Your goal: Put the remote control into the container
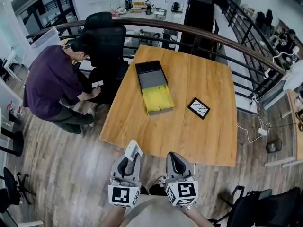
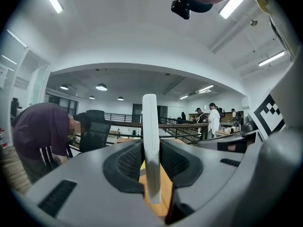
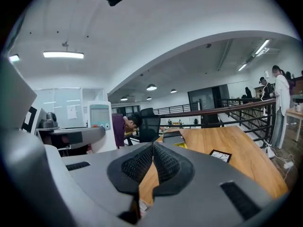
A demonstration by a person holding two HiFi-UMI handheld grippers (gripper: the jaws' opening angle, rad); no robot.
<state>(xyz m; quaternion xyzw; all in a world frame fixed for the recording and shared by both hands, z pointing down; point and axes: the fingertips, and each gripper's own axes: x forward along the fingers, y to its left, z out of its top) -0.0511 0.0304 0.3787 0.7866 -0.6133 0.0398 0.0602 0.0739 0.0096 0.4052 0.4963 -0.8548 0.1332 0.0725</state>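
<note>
The left gripper (image 1: 127,163) clamps the remote (image 2: 150,141), a thin white bar standing upright, taken near its lower end. It looks light, stiff and smooth, so it may slip. The right gripper (image 3: 152,162) is closed and empty. The container (image 1: 158,100) is well apart.

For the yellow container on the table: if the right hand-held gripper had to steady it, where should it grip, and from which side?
Probably the near short wall of the yellow container, coming from above. It lies flat and open-topped with low, thin walls, and that end is nearest the gripper. Put one jaw inside and one outside. The right hand-held gripper is shut and empty, so it must open first.
</note>
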